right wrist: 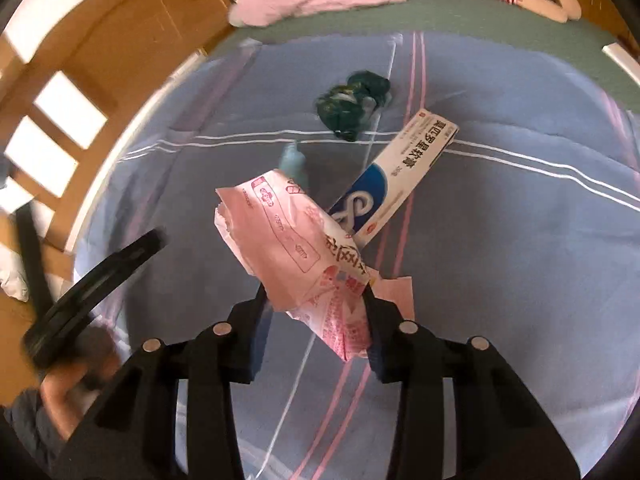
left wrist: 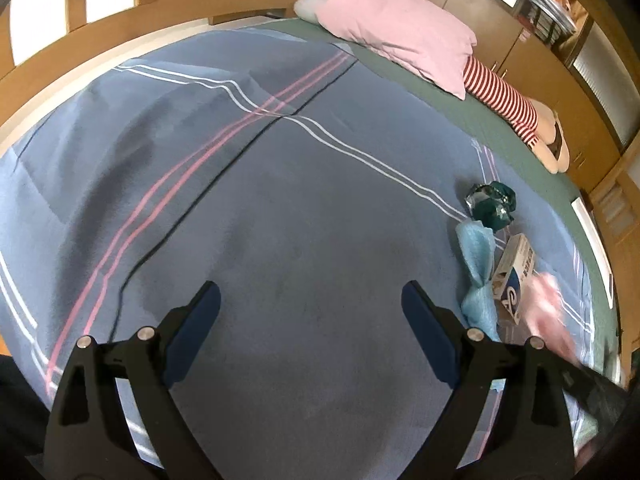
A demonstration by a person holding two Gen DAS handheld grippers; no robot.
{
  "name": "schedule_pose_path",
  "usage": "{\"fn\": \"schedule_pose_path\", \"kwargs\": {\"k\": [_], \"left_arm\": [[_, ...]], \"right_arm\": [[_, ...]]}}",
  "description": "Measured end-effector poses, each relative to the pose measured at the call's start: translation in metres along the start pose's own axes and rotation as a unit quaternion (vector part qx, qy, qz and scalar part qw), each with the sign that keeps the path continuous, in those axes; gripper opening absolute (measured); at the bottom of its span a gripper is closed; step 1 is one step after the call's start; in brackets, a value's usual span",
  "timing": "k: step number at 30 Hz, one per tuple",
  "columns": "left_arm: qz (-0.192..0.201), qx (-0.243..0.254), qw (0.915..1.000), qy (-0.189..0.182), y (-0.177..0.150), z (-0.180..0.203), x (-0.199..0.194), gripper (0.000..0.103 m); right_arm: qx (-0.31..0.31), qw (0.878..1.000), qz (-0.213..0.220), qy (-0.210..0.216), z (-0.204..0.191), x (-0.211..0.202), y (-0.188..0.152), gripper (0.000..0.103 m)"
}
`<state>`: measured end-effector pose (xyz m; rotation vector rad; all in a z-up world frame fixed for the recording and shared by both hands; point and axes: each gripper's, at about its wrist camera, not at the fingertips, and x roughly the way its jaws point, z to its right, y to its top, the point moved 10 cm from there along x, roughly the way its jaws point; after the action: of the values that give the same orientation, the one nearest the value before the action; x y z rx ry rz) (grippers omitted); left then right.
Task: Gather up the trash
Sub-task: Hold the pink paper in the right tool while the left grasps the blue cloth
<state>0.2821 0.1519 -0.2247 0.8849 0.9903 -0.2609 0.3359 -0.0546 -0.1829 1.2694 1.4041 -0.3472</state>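
My right gripper [right wrist: 316, 300] is shut on a pink and white wrapper [right wrist: 296, 240] and holds it above the blue bedspread [right wrist: 500, 260]. The wrapper shows blurred in the left wrist view [left wrist: 550, 308]. Beyond it lie a white and blue toothpaste-style box [right wrist: 400, 168], a crumpled dark green wrapper [right wrist: 352, 104] and a light blue cloth-like scrap [right wrist: 294, 162]. In the left wrist view the box [left wrist: 516, 276], the green wrapper [left wrist: 492, 204] and the blue scrap [left wrist: 478, 276] lie to the right. My left gripper [left wrist: 310, 312] is open and empty above the bedspread [left wrist: 280, 200].
A pink pillow [left wrist: 400, 28] and a red-and-white striped plush [left wrist: 504, 100] lie at the head of the bed on a green sheet [left wrist: 452, 108]. Wooden cabinets [left wrist: 560, 92] stand behind. A wooden bed frame [right wrist: 100, 60] runs along the left. A white strip [right wrist: 620, 60] lies at the right.
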Motion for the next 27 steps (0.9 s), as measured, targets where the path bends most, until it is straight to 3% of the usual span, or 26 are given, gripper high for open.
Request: {"fn": "schedule_pose_path", "kwargs": {"k": [2, 4, 6, 9, 13, 15, 16, 18, 19, 24, 27], "left_arm": [[-0.006, 0.024, 0.9997, -0.008, -0.002, 0.017, 0.010, 0.092], [-0.014, 0.060, 0.9974, -0.038, -0.006, 0.044, 0.017, 0.092], [-0.010, 0.096, 0.9929, -0.070, -0.008, 0.075, 0.020, 0.093], [0.010, 0.149, 0.9846, -0.091, -0.010, 0.114, 0.026, 0.097], [-0.027, 0.198, 0.9767, -0.078, -0.026, 0.139, 0.052, 0.095], [-0.051, 0.197, 0.9742, -0.098, -0.033, 0.144, 0.060, 0.075], [-0.047, 0.200, 0.9739, -0.096, -0.032, 0.143, 0.061, 0.069], [-0.039, 0.212, 0.9717, -0.097, -0.032, 0.143, 0.058, 0.031], [-0.043, 0.213, 0.9703, -0.106, -0.032, 0.142, 0.056, 0.030], [-0.008, 0.204, 0.9769, -0.062, -0.024, 0.113, 0.021, 0.029], [0.019, 0.191, 0.9788, -0.072, -0.024, 0.093, -0.021, 0.029]], "right_arm": [[0.012, 1.000, 0.014, -0.023, 0.008, -0.019, -0.004, 0.042], [0.042, 0.996, 0.028, -0.068, 0.028, -0.043, -0.019, 0.042], [0.075, 0.993, 0.028, -0.088, 0.044, -0.061, -0.041, 0.042], [0.113, 0.990, 0.033, -0.084, 0.059, -0.077, -0.072, 0.042], [0.145, 0.985, 0.051, -0.079, 0.071, -0.094, -0.101, 0.042], [0.148, 0.983, 0.057, -0.088, 0.075, -0.101, -0.111, 0.042], [0.150, 0.983, 0.059, -0.090, 0.076, -0.104, -0.114, 0.042], [0.154, 0.982, 0.065, -0.088, 0.076, -0.105, -0.118, 0.042], [0.157, 0.982, 0.067, -0.085, 0.076, -0.105, -0.118, 0.042], [0.164, 0.979, 0.086, -0.085, 0.063, -0.107, -0.120, 0.042], [0.153, 0.979, 0.094, -0.096, 0.051, -0.105, -0.119, 0.042]]}}
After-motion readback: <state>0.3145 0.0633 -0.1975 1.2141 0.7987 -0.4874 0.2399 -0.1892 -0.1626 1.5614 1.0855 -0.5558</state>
